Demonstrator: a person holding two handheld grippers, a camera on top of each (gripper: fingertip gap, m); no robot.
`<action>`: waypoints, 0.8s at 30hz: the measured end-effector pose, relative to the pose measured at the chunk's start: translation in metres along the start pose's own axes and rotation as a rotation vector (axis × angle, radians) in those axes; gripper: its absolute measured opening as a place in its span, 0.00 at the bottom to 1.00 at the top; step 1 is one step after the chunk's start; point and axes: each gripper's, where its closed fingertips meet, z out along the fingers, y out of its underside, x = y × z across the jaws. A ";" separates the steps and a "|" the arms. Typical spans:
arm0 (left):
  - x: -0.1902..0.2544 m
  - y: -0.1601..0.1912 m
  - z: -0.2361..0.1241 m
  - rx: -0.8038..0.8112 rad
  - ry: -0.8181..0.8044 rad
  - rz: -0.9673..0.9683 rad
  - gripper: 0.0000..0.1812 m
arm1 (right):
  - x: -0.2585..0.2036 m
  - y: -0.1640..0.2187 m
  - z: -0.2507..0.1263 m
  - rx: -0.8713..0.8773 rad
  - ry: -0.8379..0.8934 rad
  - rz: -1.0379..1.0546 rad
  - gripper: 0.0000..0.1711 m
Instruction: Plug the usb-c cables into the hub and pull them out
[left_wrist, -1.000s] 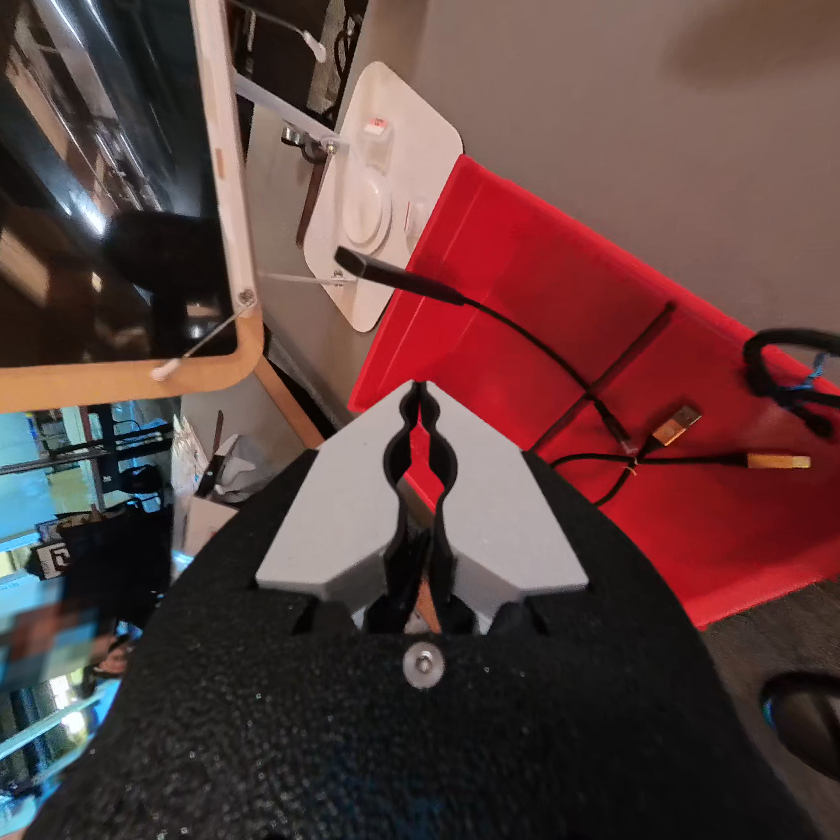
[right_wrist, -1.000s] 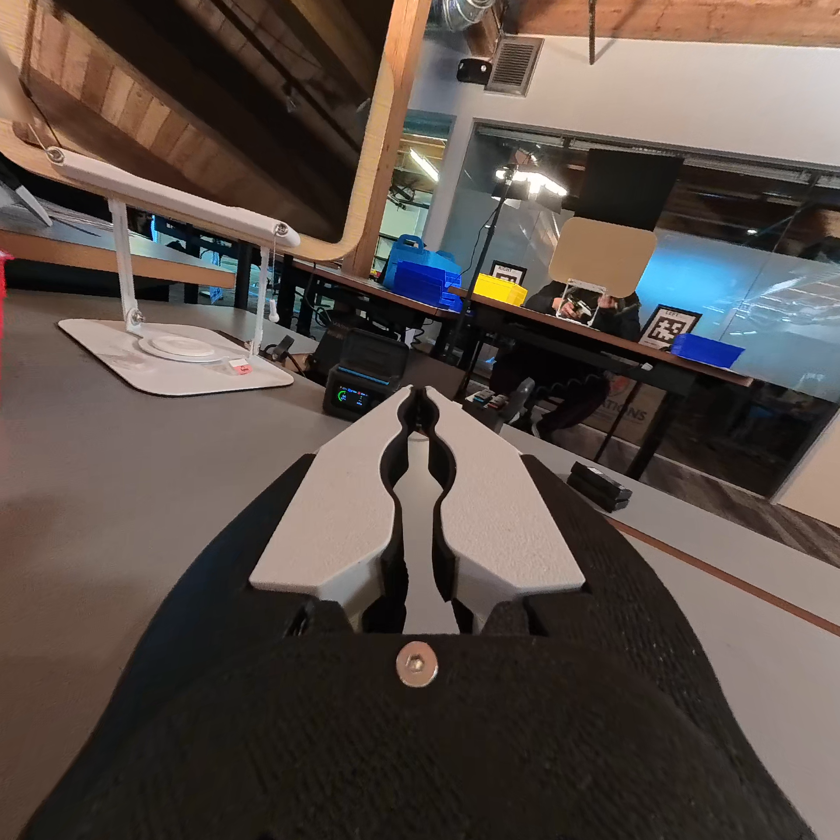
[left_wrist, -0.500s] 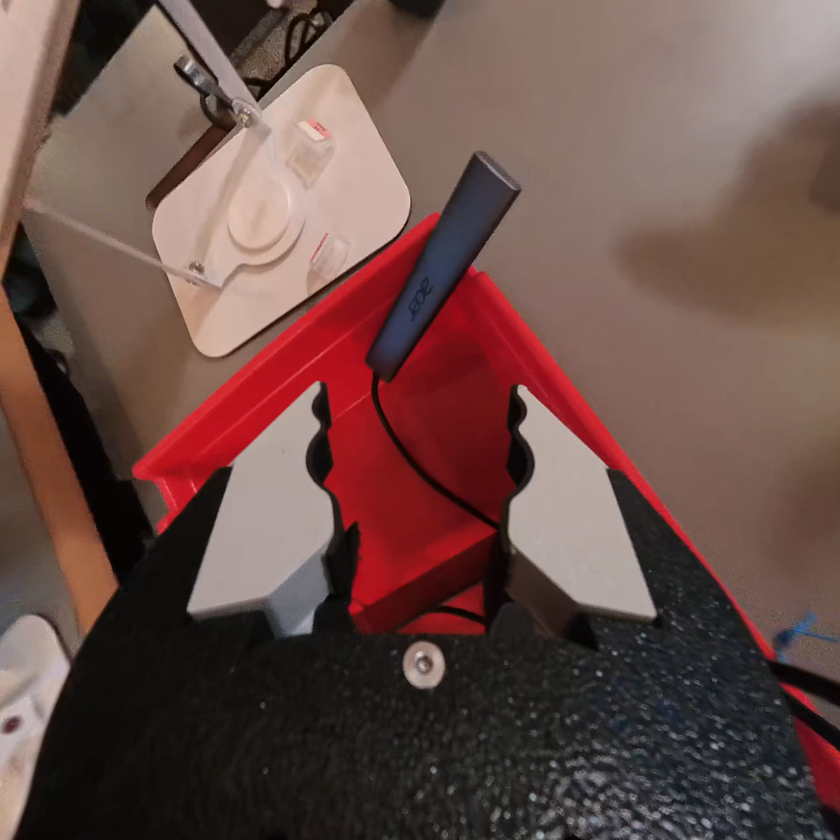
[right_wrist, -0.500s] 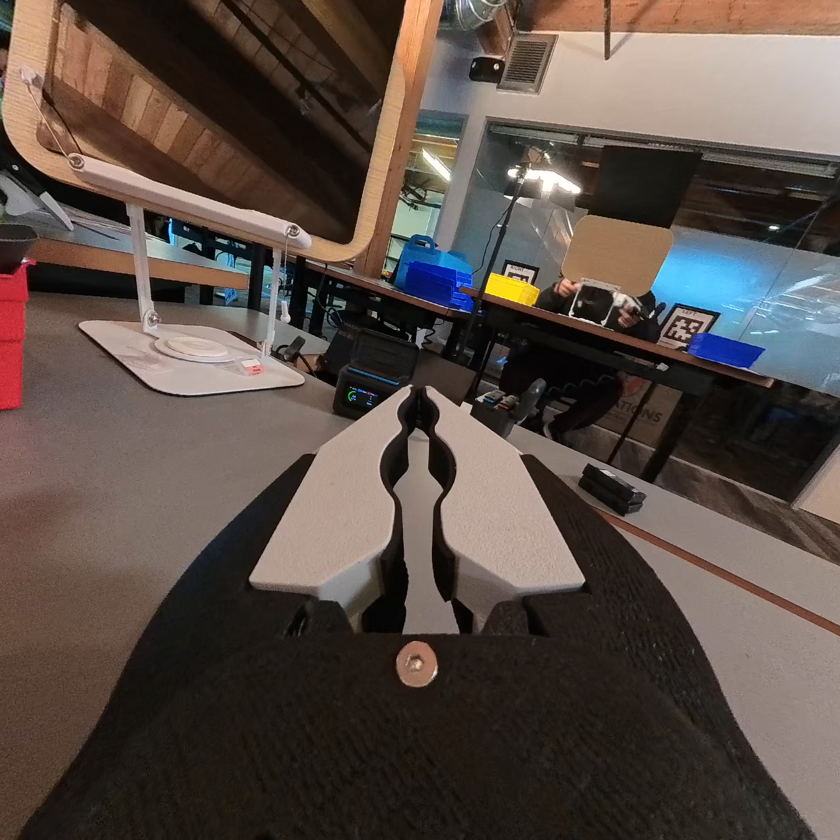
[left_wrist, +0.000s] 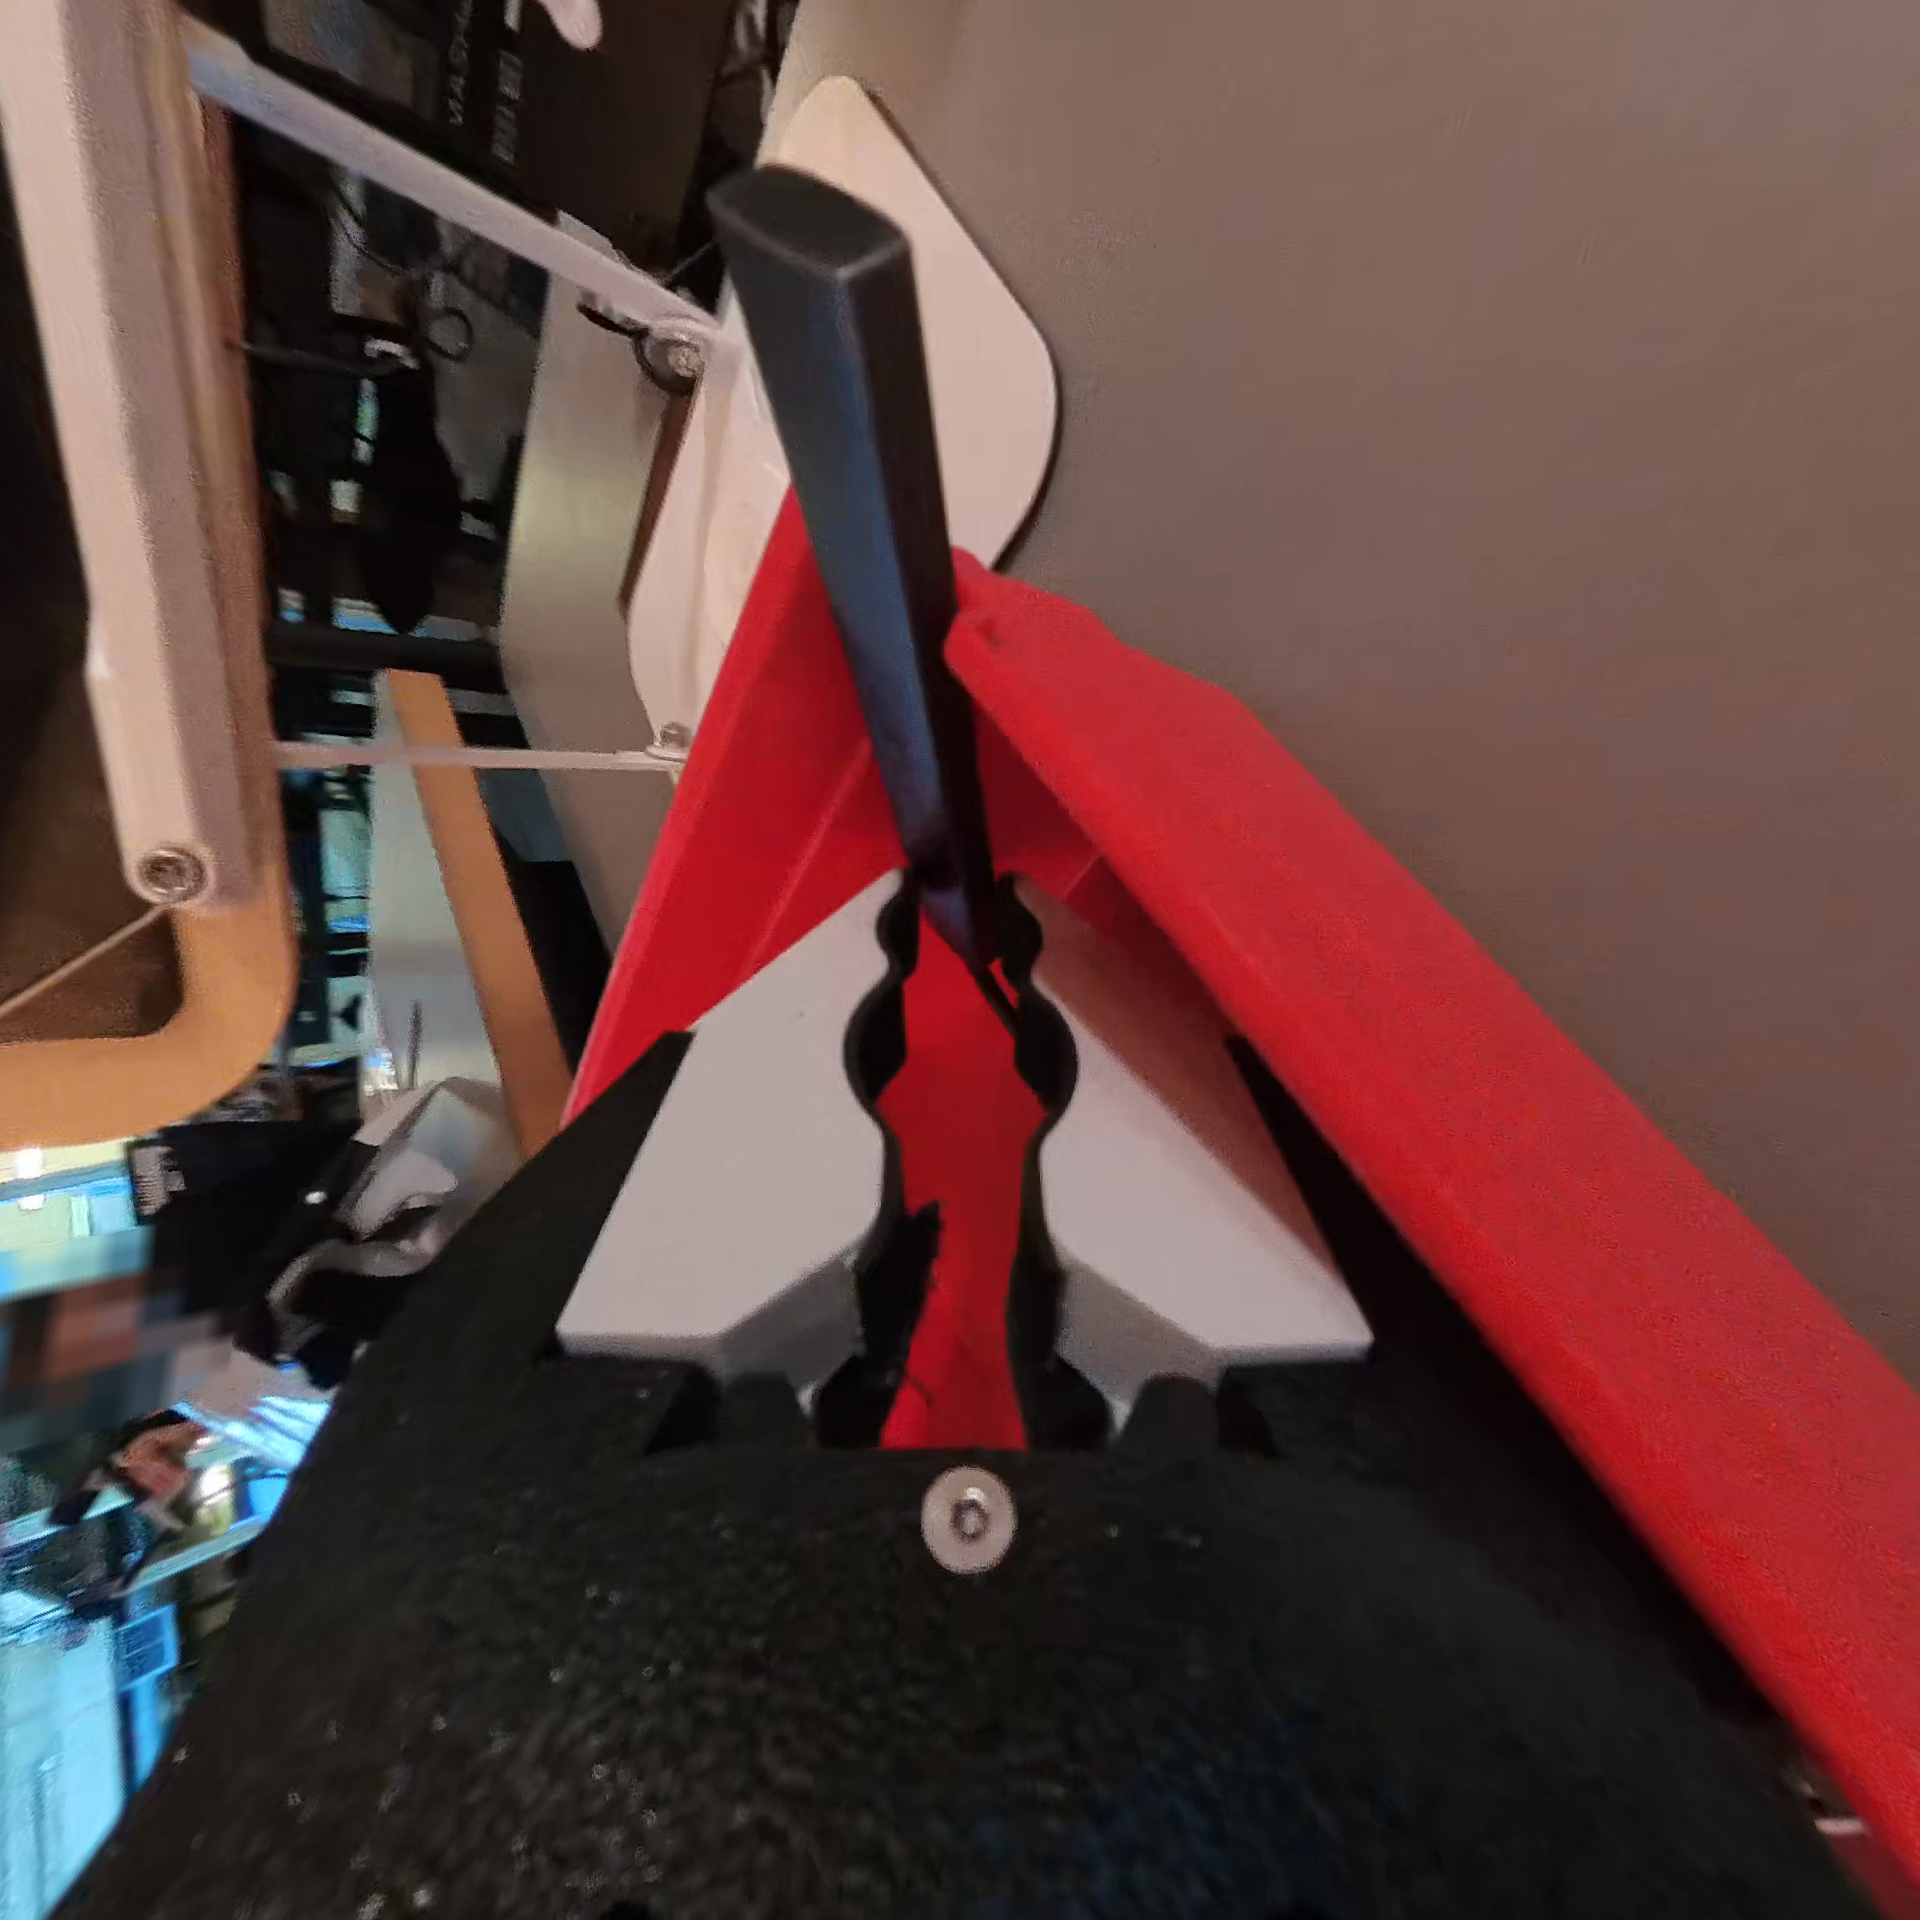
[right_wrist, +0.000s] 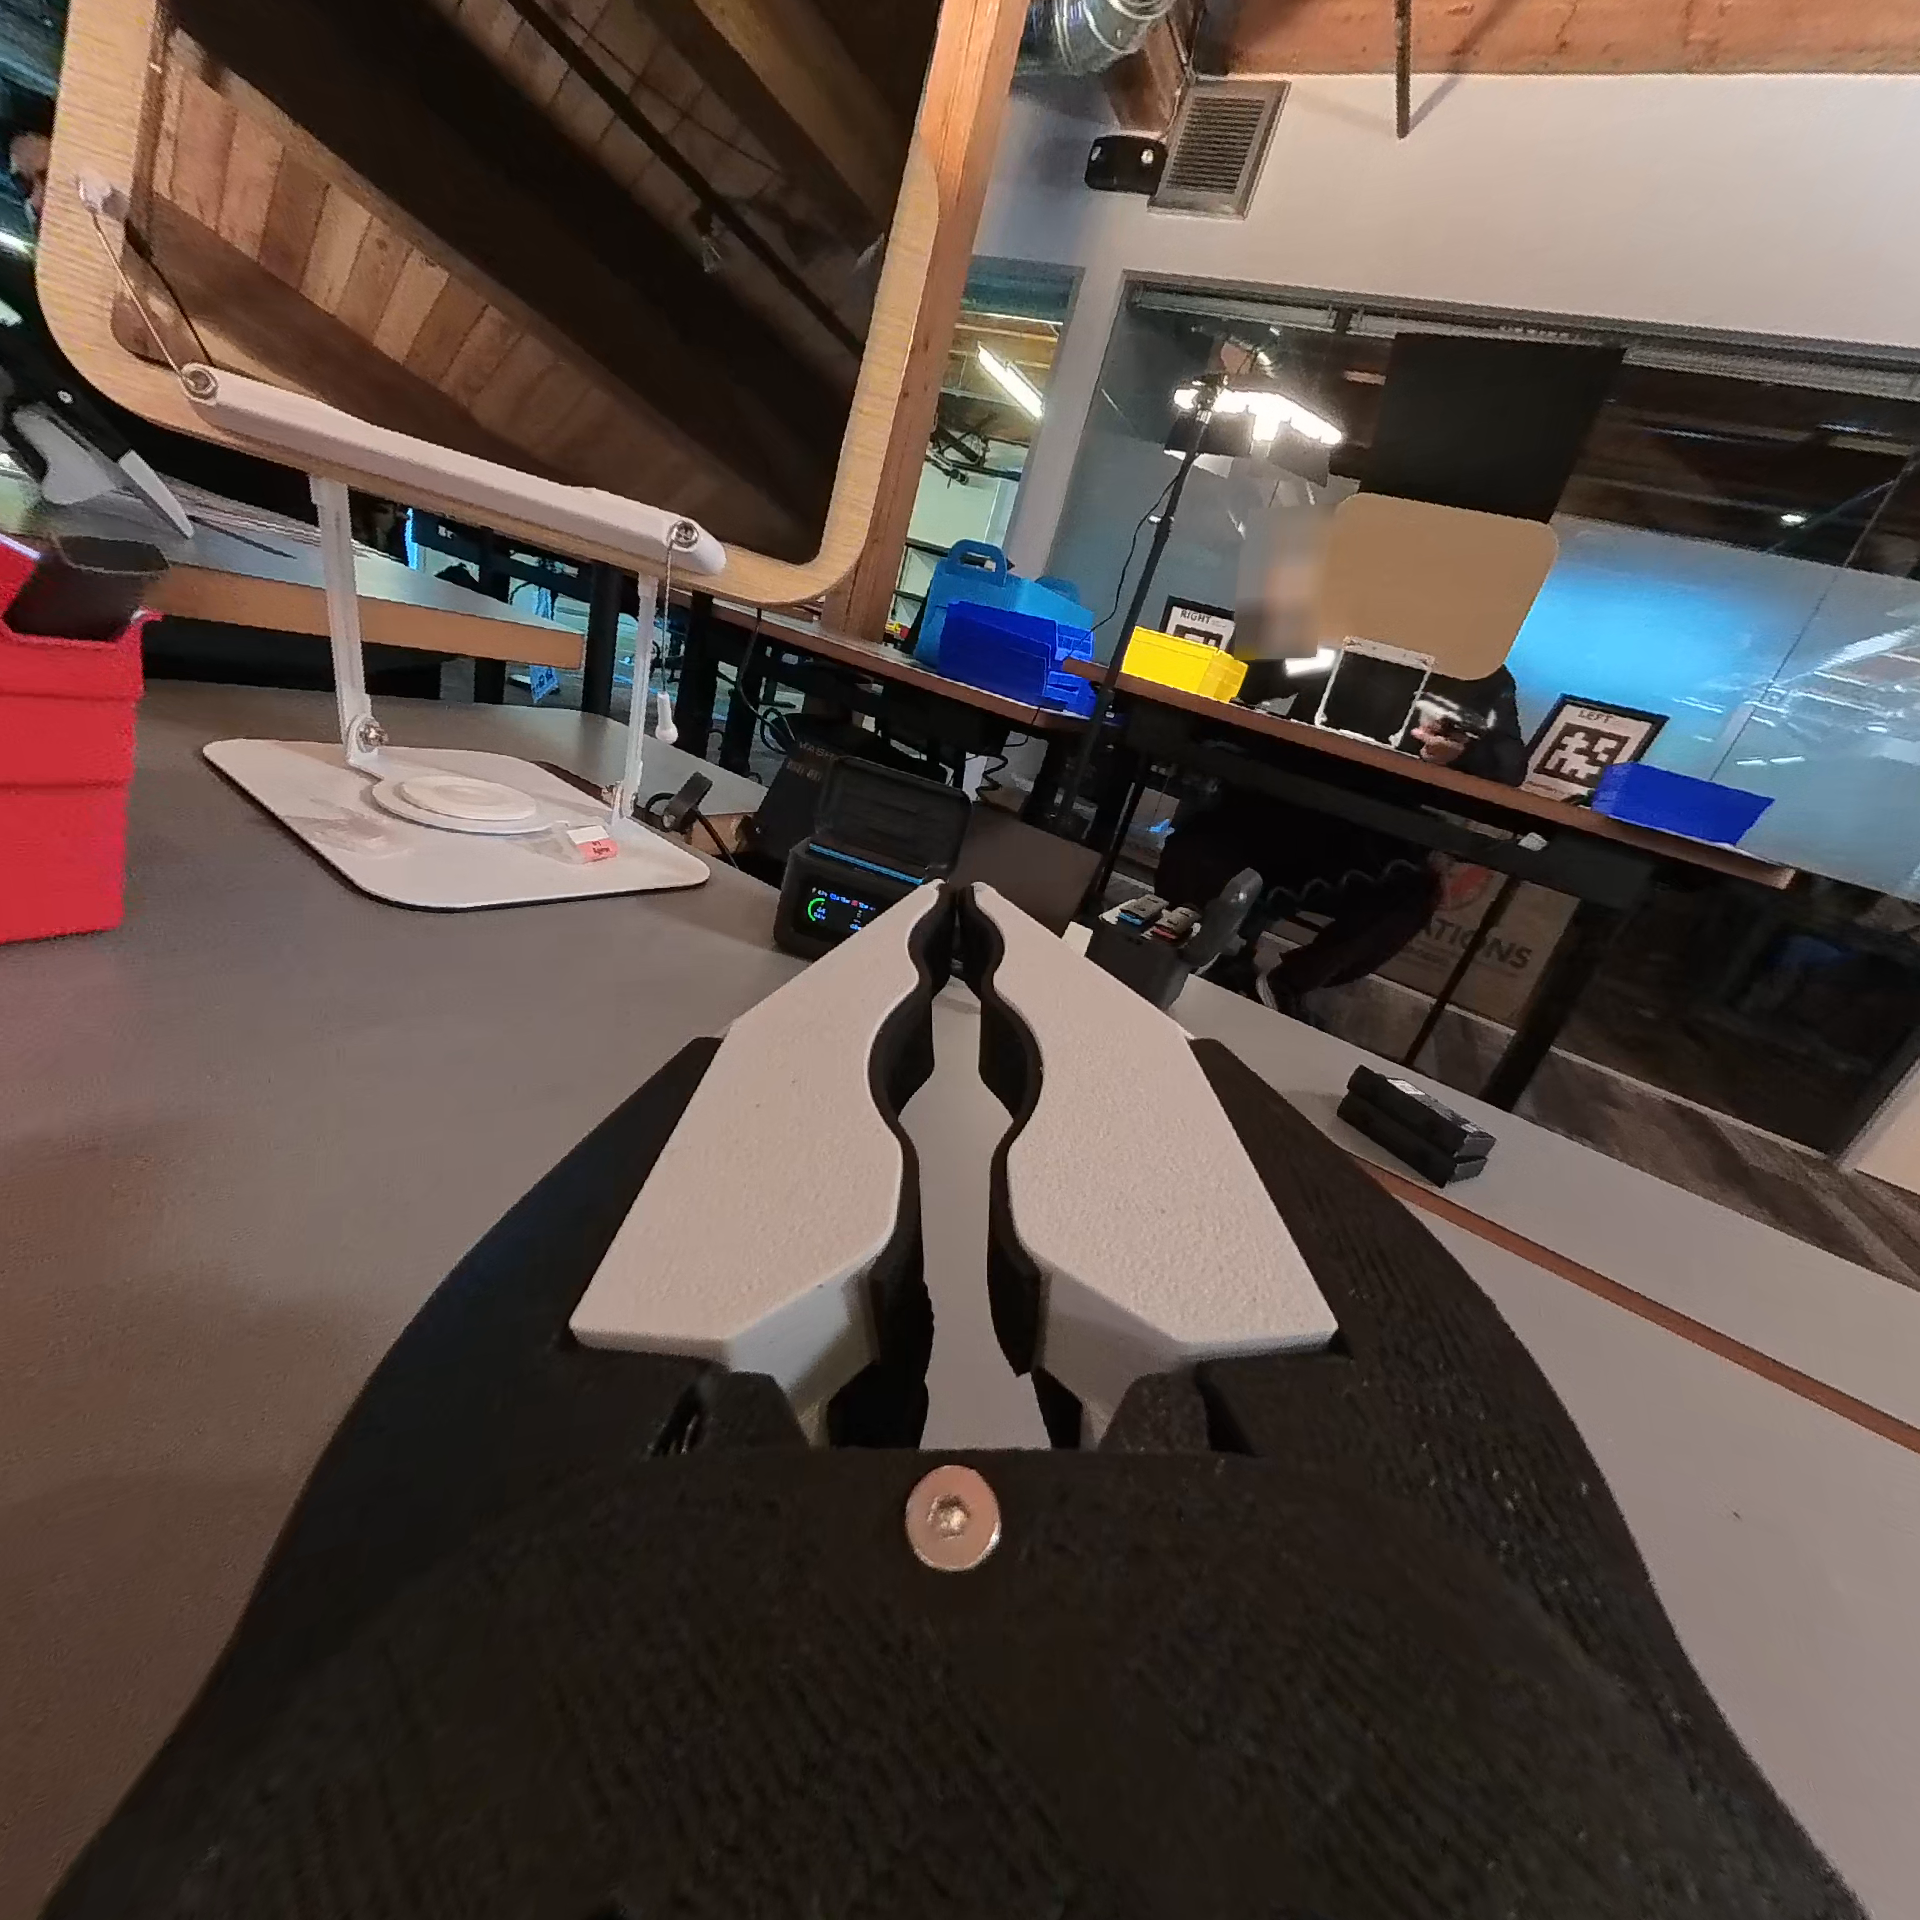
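The dark grey hub (left_wrist: 842, 436) leans upright out of a corner of the red bin (left_wrist: 1351, 987), and its thin black cable (left_wrist: 997, 987) runs down between my left fingers. My left gripper (left_wrist: 961, 899) is shut on the hub's lower, cable end, just inside the bin's corner. The USB-C cables are hidden from this view. My right gripper (right_wrist: 958, 896) is shut and empty, low over the grey table and pointing away from the bin. In the right wrist view the red bin (right_wrist: 62, 779) is at the far left edge, with the hub's top end (right_wrist: 83, 592) sticking out of it.
A white stand with a flat base (right_wrist: 457, 831) is on the table beyond the bin; it also shows in the left wrist view (left_wrist: 966, 343). A small black device with a lit display (right_wrist: 862, 873) and black blocks (right_wrist: 1418, 1122) lie near the table's far edge. A person sits at a far table. Spacing between my two grippers at the tips: around 30 cm.
My left gripper went from wide open over the bin to shut on the hub's lower end, closer in. The right gripper stayed shut; its view turned so the bin appears at the left.
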 end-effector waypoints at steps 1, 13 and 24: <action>-0.002 0.000 -0.001 0.004 -0.026 0.004 0.06 | 0.000 0.000 0.000 0.000 0.000 0.000 0.00; -0.068 0.009 -0.066 0.470 -0.182 -0.537 0.04 | 0.001 0.000 0.000 0.001 0.003 0.004 0.00; -0.067 -0.001 -0.071 0.650 -0.016 -0.708 0.04 | -0.003 -0.001 0.000 0.002 -0.013 -0.016 0.00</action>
